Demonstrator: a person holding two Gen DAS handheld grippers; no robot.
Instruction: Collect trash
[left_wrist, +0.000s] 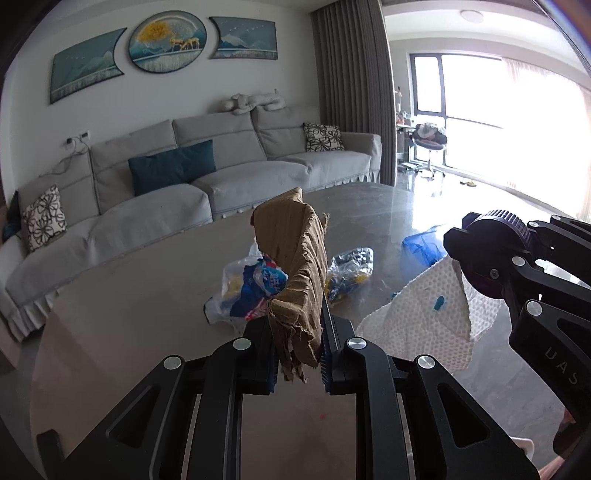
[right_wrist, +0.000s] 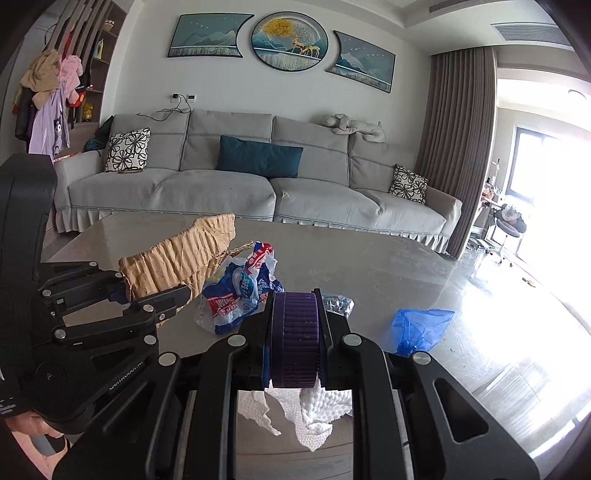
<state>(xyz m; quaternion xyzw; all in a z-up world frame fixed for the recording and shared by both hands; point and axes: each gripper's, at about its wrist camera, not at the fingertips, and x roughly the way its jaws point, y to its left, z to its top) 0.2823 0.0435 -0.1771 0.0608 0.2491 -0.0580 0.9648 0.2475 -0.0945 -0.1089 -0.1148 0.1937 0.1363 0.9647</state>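
Above the grey table (right_wrist: 406, 266), both grippers are loaded and lifted clear of the top: the left gripper (left_wrist: 299, 354) is clamped on a torn piece of cardboard (left_wrist: 295, 258), whose long axis runs up and away from the jaws toward the sofa (left_wrist: 221, 162), while the right gripper (right_wrist: 294, 343) is clamped on a purple ribbed cap (right_wrist: 294, 332), with a white paper towel (right_wrist: 314, 413) hanging beneath it. Remaining trash lies ahead of both on the table: a printed white and blue plastic bag (right_wrist: 236, 295) nearest the left gripper, a crumpled clear wrapper (right_wrist: 338, 303) just beyond the cap, and a blue plastic bag (right_wrist: 421, 326) on the right gripper's side (so the right hand is judged nearer to it). No bin or other container is visible in either view, so where the held pieces should go cannot be told
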